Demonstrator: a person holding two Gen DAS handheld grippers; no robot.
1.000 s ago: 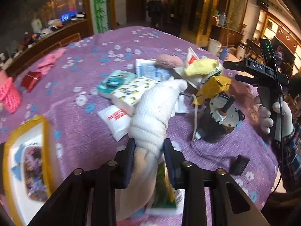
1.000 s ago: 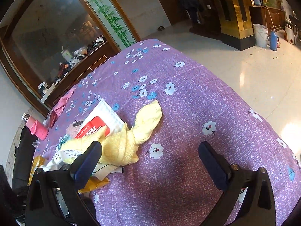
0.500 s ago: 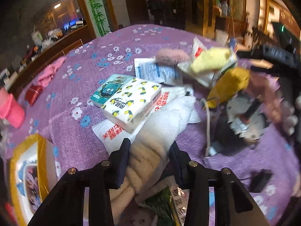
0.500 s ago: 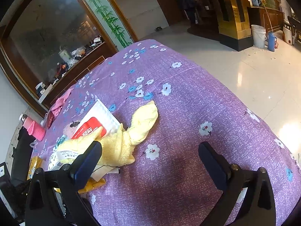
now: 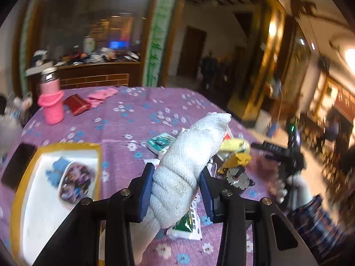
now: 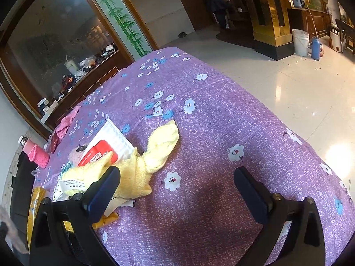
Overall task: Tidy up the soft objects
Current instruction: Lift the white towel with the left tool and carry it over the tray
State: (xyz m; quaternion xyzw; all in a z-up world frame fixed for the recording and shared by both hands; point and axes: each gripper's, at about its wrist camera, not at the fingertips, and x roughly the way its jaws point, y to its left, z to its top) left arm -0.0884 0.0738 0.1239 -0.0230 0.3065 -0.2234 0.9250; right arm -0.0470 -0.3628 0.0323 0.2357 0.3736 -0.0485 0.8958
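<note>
A rolled white towel (image 5: pixel 190 155) sticks up between the blue pads of my left gripper (image 5: pixel 176 173), which is shut on its lower part and holds it above the purple flowered tablecloth (image 5: pixel 133 119). A yellow towel (image 6: pixel 155 153) lies crumpled on the cloth, partly over a red-and-white tissue pack (image 6: pixel 106 144). My right gripper (image 6: pixel 177 175) stands open just above the cloth with nothing between its fingers; its left finger is beside the yellow towel. In the left wrist view the right gripper (image 5: pixel 286 153) shows at the right, held by a gloved hand.
A yellow-rimmed box (image 5: pixel 22 188) lies at the near left. A pink bottle (image 5: pixel 51 104), a red case (image 5: pixel 76 105) and a pink cloth (image 5: pixel 101 95) sit at the far left. Tissue packs (image 5: pixel 160 141), a green packet (image 5: pixel 188 221) and a round metal part (image 5: pixel 239 175) crowd the middle.
My left gripper has risen and tipped upward, lifting the white towel off the pile of packs. The right gripper has stayed where it was.
</note>
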